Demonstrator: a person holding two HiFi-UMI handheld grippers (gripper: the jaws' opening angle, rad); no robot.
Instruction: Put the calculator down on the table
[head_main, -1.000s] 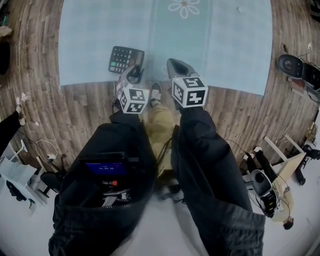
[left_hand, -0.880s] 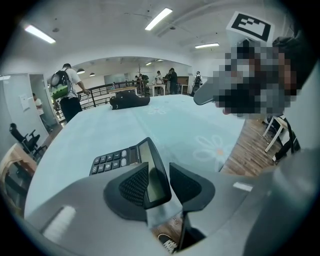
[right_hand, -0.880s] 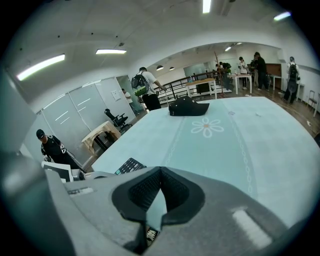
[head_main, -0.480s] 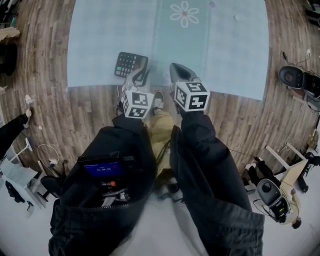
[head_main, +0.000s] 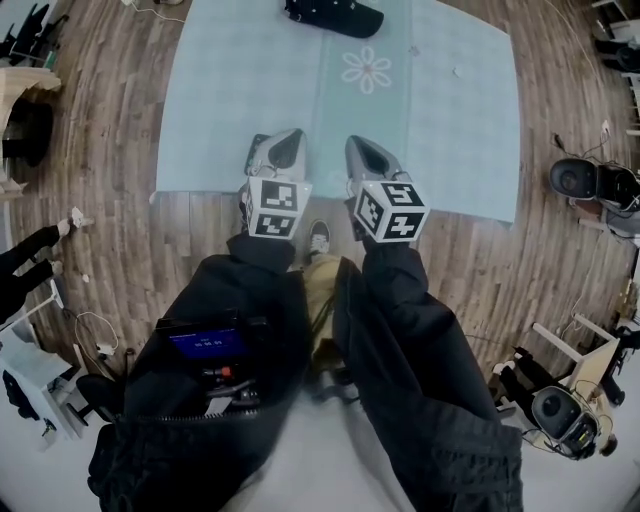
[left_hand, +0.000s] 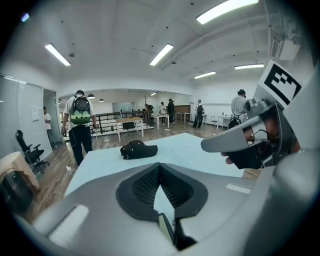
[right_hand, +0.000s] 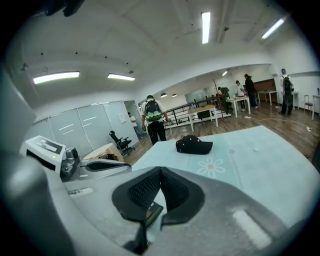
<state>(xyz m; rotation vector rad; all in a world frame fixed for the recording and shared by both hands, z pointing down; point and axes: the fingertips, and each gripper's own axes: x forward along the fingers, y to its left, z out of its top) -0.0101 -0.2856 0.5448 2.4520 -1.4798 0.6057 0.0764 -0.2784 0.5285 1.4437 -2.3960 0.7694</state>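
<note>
Calculator (right_hand: 150, 212) lying on the table (head_main: 450, 120) beneath the closed, empty left gripper (head_main: 288, 140) and right gripper (head_main: 358, 145); hidden from overhead, a careless downward move could knock it off the near edge.

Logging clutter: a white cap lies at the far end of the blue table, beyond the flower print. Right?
No: the cap is black, not white. The head view shows it at the far end of the blue table, beyond the flower print.
</note>
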